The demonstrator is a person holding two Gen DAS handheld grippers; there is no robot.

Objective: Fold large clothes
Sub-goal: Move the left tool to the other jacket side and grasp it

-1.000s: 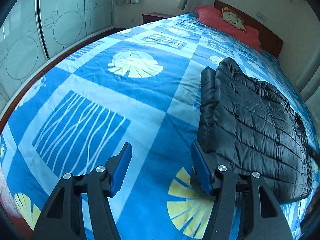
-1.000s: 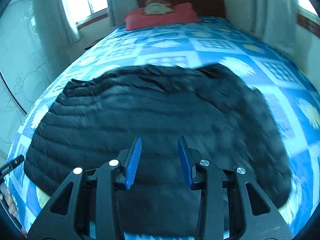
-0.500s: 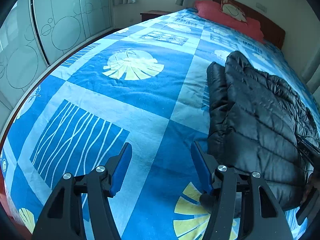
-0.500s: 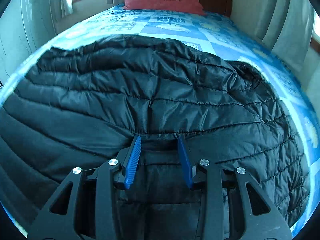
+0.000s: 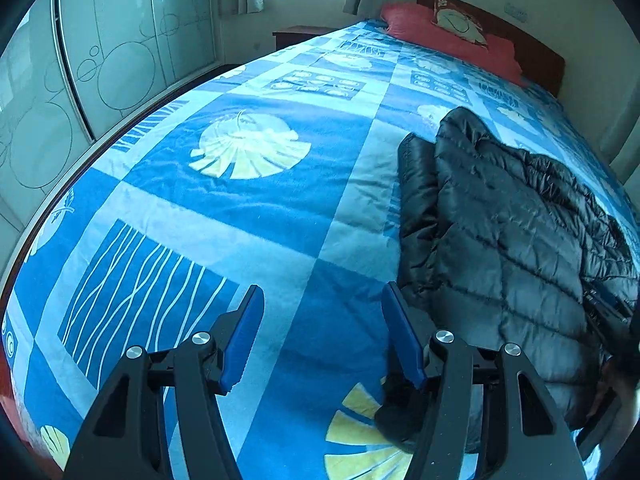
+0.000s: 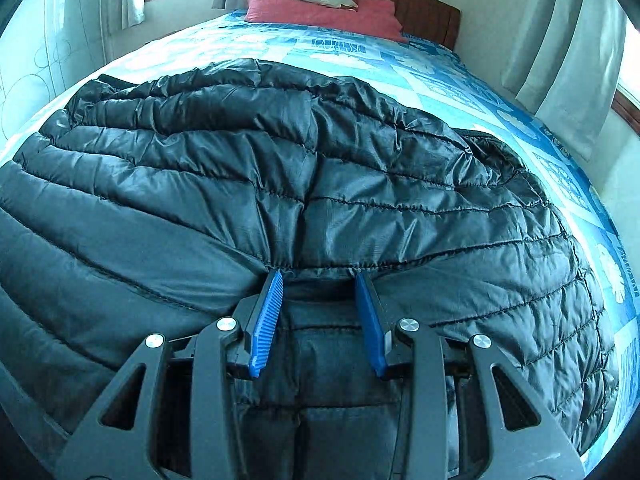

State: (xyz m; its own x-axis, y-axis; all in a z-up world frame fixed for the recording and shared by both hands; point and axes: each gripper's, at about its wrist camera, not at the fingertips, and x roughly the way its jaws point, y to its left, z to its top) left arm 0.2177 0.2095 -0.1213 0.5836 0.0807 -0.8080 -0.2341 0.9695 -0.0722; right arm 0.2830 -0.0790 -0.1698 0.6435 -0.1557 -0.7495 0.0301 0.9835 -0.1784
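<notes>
A black quilted puffer jacket (image 6: 320, 168) lies spread on the blue patterned bedspread (image 5: 248, 208). My right gripper (image 6: 318, 276) points down at its near part, fingertips dug into the padding at a stitched seam. Fabric lies between the blue pads (image 6: 266, 320), but they stand apart and do not pinch it. In the left wrist view the jacket (image 5: 508, 232) lies to the right. My left gripper (image 5: 322, 300) hovers open over bare bedspread, its right finger (image 5: 402, 340) just beside the jacket's near left edge. Nothing is between its pads.
Red pillows (image 6: 324, 10) and a wooden headboard (image 6: 424, 8) are at the far end of the bed. Frosted sliding wardrobe doors (image 5: 120, 64) run along the bed's left side, with a nightstand (image 5: 300, 34) under the window. Curtains (image 6: 568, 48) hang at the right.
My right gripper has come down onto the jacket and its tips now press into the padding. The left gripper drifted a little over the bedspread, jaws unchanged.
</notes>
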